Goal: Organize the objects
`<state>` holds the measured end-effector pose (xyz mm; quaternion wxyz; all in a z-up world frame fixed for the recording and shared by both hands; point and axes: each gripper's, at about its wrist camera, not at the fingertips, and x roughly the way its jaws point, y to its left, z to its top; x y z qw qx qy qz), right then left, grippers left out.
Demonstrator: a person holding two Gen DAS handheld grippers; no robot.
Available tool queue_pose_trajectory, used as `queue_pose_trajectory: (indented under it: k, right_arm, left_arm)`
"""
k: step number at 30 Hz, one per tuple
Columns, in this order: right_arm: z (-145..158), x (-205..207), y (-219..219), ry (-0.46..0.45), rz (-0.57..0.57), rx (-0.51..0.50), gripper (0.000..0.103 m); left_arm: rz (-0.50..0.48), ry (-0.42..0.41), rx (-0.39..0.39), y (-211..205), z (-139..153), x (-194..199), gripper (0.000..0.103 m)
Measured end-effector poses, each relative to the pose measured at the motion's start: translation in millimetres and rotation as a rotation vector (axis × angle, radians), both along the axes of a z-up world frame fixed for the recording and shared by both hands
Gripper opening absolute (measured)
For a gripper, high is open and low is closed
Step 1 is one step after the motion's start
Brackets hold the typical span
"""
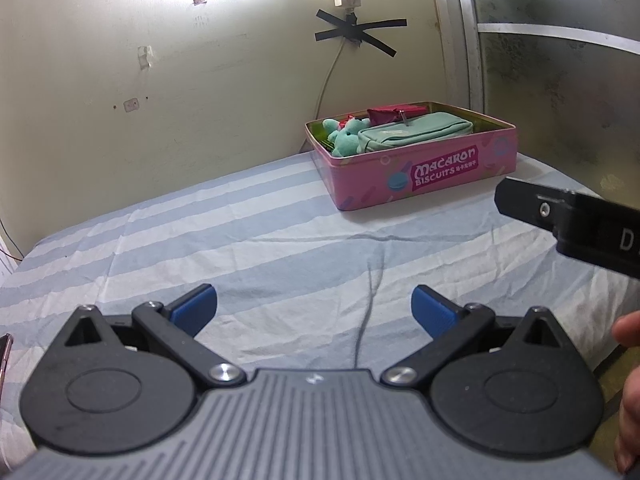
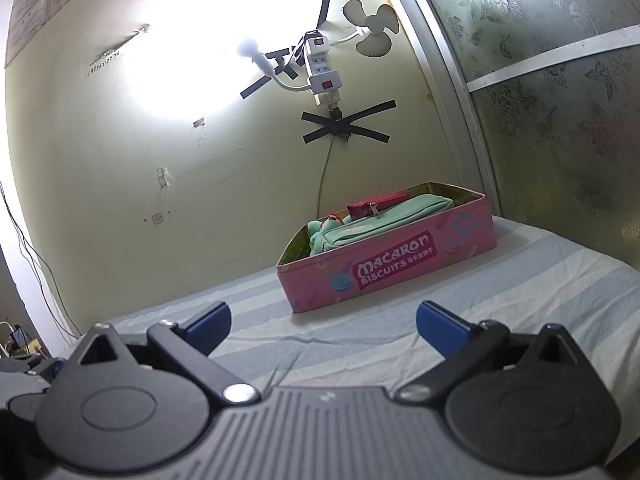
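A pink "Macaron Biscuits" tin (image 1: 424, 178) stands open at the far right of the striped bed, also in the right wrist view (image 2: 392, 270). Inside lie a mint pencil pouch (image 1: 416, 134), a teal plush toy (image 1: 346, 136) and a red pouch (image 1: 394, 114); the same three show in the right wrist view: mint pouch (image 2: 384, 220), plush (image 2: 318, 236), red pouch (image 2: 376, 205). My left gripper (image 1: 314, 314) is open and empty, well short of the tin. My right gripper (image 2: 324, 330) is open and empty, just in front of the tin.
The blue-and-white striped sheet (image 1: 240, 240) covers the bed. A wall with a taped power strip (image 2: 324, 76) and cable is behind the tin. A patterned glass door (image 2: 560, 100) stands at the right. The right gripper's body (image 1: 572, 220) juts in at the left view's right edge.
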<state>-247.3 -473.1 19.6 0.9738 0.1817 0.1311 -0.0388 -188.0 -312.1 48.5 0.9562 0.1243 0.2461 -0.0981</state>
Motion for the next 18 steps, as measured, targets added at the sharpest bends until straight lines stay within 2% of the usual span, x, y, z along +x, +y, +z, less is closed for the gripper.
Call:
queue_pose_trajectory:
  k: [18]
  right_arm:
    - [-3.7, -1.2, 8.2, 0.007, -0.009, -0.003, 0.103]
  left_arm:
    - [-0.035, -0.006, 0.001, 4.7, -0.7, 0.0, 0.103]
